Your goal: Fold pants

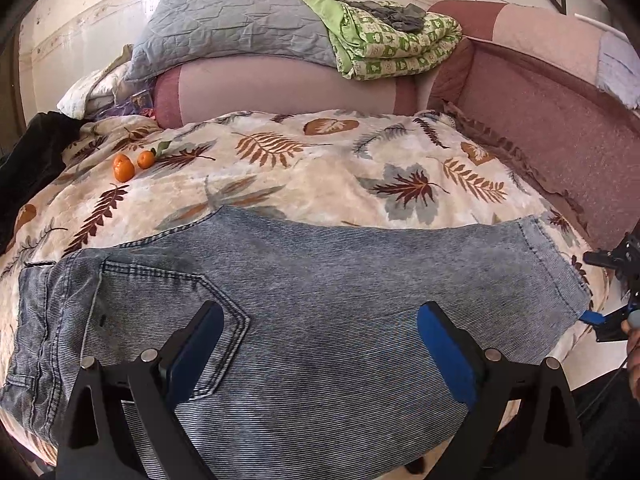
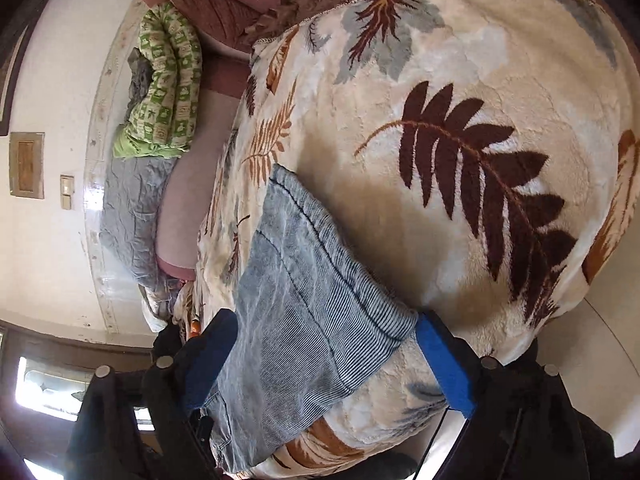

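Observation:
Light blue denim pants (image 1: 320, 296) lie flat across the leaf-print blanket (image 1: 320, 168), waist and back pocket at the left, leg hems at the right. My left gripper (image 1: 320, 344) is open, its jaws wide apart above the middle of the pants, holding nothing. My right gripper (image 1: 600, 320) shows at the right edge, at the hem corner. In the right wrist view, rolled sideways, the right gripper (image 2: 326, 360) is open with the hem end of the pants (image 2: 312, 312) lying between its blue pads (image 2: 444, 364).
Two oranges (image 1: 132, 164) lie on the blanket at the far left. A dark garment (image 1: 36, 152) sits at the left edge. A grey quilt (image 1: 236, 24) and a green folded quilt (image 1: 392, 36) rest on the pink sofa back (image 1: 280, 88).

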`<state>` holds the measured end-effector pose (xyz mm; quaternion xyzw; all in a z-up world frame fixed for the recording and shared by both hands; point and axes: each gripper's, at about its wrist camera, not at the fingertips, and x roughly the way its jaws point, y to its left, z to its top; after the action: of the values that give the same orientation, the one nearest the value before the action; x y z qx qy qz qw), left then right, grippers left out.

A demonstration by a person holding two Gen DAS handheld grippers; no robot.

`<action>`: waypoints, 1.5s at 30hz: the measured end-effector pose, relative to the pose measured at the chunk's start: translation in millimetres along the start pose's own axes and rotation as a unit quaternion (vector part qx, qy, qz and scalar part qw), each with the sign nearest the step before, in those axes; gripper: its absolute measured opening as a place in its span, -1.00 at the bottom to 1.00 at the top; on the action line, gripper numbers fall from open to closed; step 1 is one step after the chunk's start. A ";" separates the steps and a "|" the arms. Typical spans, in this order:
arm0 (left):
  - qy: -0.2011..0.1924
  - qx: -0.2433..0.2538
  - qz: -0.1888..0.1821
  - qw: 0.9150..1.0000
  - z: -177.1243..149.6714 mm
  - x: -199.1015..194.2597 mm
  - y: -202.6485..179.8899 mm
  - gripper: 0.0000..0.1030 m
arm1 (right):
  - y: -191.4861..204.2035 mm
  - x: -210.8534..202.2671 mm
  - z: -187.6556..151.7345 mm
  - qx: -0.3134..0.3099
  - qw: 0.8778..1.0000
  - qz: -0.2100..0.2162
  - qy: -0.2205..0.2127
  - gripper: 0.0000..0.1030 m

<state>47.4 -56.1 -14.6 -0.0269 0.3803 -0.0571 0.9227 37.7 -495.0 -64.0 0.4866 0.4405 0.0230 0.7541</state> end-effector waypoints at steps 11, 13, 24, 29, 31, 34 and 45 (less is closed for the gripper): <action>0.051 0.037 -0.007 0.998 16.6 40.3 -71.2 0.89 | -5.4 -4.4 -4.8 0.003 0.999 -0.031 0.009 0.52; 0.080 0.047 0.018 0.996 14.6 56.9 -75.9 0.89 | -3.5 0.5 -3.0 -0.003 0.999 -0.040 0.014 0.53; 0.091 0.075 0.075 0.990 10.5 66.4 -78.5 0.99 | 27.2 15.9 -4.4 -0.122 0.976 -0.179 0.033 -0.12; 0.134 0.105 0.115 0.979 -5.8 92.8 -73.6 1.00 | 37.1 12.8 -5.9 -0.137 0.971 -0.196 0.025 -0.34; 0.115 0.102 0.094 0.984 -2.0 86.7 -67.7 1.00 | 54.5 9.9 -10.9 -0.155 0.968 -0.199 0.011 -0.44; 0.123 0.074 0.066 0.987 6.9 75.2 -52.8 0.99 | 102.1 0.5 -24.3 -0.205 0.961 -0.185 -0.019 -0.46; -0.005 -0.171 0.099 0.980 14.0 -45.3 121.4 0.99 | 264.1 77.4 -214.1 -0.470 0.878 -0.075 0.042 -0.55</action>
<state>35.7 70.1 15.6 -0.1471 0.3810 0.1002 0.9073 42.1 -167.5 55.8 0.0388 0.4440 0.1915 0.8744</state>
